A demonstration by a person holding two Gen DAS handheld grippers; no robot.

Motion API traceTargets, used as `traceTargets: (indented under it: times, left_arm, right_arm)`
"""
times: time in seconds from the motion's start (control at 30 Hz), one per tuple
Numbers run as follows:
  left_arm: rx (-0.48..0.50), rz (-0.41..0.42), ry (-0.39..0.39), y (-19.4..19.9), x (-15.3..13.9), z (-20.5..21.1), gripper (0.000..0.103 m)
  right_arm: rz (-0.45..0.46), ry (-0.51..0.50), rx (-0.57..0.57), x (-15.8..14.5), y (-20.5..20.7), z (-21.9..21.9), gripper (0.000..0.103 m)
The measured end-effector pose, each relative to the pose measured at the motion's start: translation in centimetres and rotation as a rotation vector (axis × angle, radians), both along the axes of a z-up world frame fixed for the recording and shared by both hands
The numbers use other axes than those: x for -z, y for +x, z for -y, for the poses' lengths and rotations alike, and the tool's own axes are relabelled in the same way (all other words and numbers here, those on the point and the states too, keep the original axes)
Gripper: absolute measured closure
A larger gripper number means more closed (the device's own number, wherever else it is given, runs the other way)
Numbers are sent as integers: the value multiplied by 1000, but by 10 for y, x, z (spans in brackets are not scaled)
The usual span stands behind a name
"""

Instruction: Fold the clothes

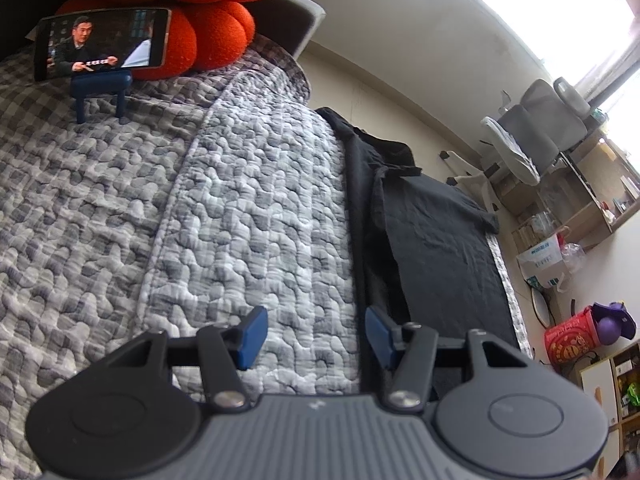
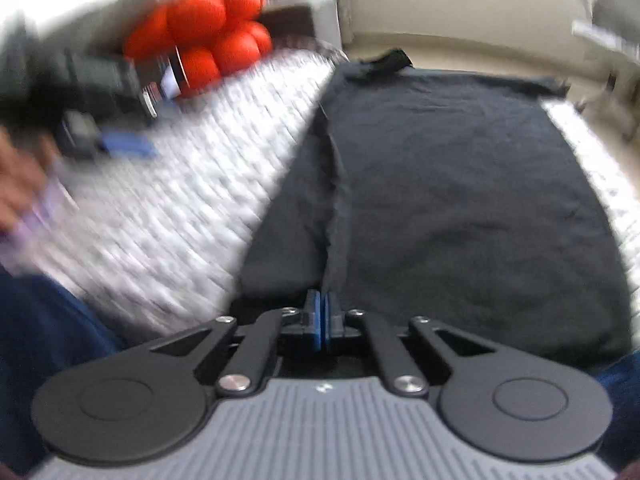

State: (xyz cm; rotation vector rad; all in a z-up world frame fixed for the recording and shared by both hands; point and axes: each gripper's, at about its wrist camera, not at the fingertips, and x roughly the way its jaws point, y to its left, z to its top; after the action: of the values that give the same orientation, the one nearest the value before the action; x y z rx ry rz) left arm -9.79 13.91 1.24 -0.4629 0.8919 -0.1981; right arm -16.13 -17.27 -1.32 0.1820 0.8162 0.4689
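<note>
Your left gripper [image 1: 312, 334] parted over the quilt [image 1: 224, 216] (nothing between), your right gripper [image 2: 322, 320] pinched closed at the black garment [image 2: 460, 208] hem, grip unconfirmed.

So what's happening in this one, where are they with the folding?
A person is working a handheld gripper in each hand over a dark garment spread on a quilted bedspread. The right gripper is shut at the garment's near edge, by a fold line; whether cloth is pinched between the pads is hard to tell. The left gripper hangs open over the quilt beside the garment's edge, holding nothing. A phone on a stand plays video in front of an orange cushion.
</note>
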Motion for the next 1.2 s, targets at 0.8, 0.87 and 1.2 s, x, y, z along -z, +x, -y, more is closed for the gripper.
traceTargets:
  times: [0.8,0.87,1.2]
  left_arm:
    - [14,-95,-109,8,23,-16,45]
    - [18,-95,-103,10,22,-13,45]
    - [3,-102,-83,10,21,-15,45]
  right_arm:
    - [-140,149,-183,19,12,-83,90]
    - [-97,119,-176,12,6,-84,90]
    - [-50,-36,-246,24,0,-119,69]
